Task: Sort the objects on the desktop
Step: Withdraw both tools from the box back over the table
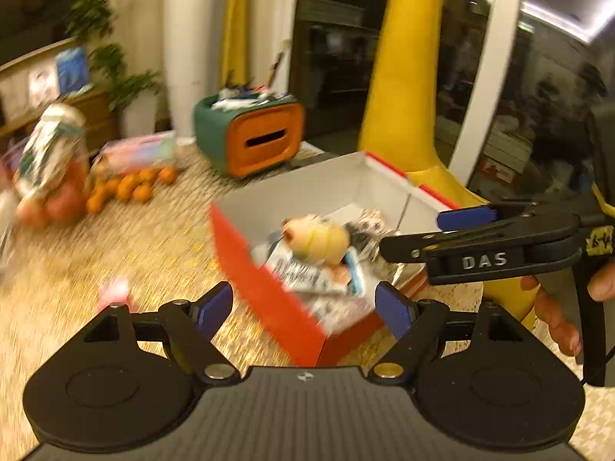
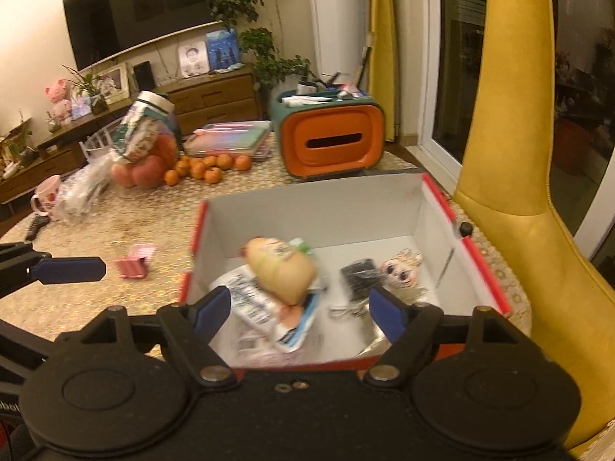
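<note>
A red box with a white inside [image 1: 269,292] [image 2: 315,207] stands on the patterned table. A tan bun-shaped toy [image 1: 319,238] [image 2: 282,269], blurred, lies on printed packets [image 2: 253,303] inside it, beside a black item [image 2: 361,274] and a doll-face card [image 2: 401,269]. My right gripper [image 2: 301,313] hangs open over the box's near wall; its pads stand clear of the toy. From the left wrist view it [image 1: 413,234] reaches in from the right, over the box. My left gripper [image 1: 303,307] is open and empty at the box's near corner. A small pink object [image 1: 115,292] [image 2: 132,263] lies on the table to the left.
At the back are an orange and green tissue holder [image 2: 330,142], oranges [image 2: 207,167], apples and a jar [image 2: 146,142]. A pink mug [image 2: 46,196] and a remote [image 2: 36,226] sit far left. A yellow chair [image 2: 511,192] stands right of the box. A hand [image 1: 557,319] grips the right tool.
</note>
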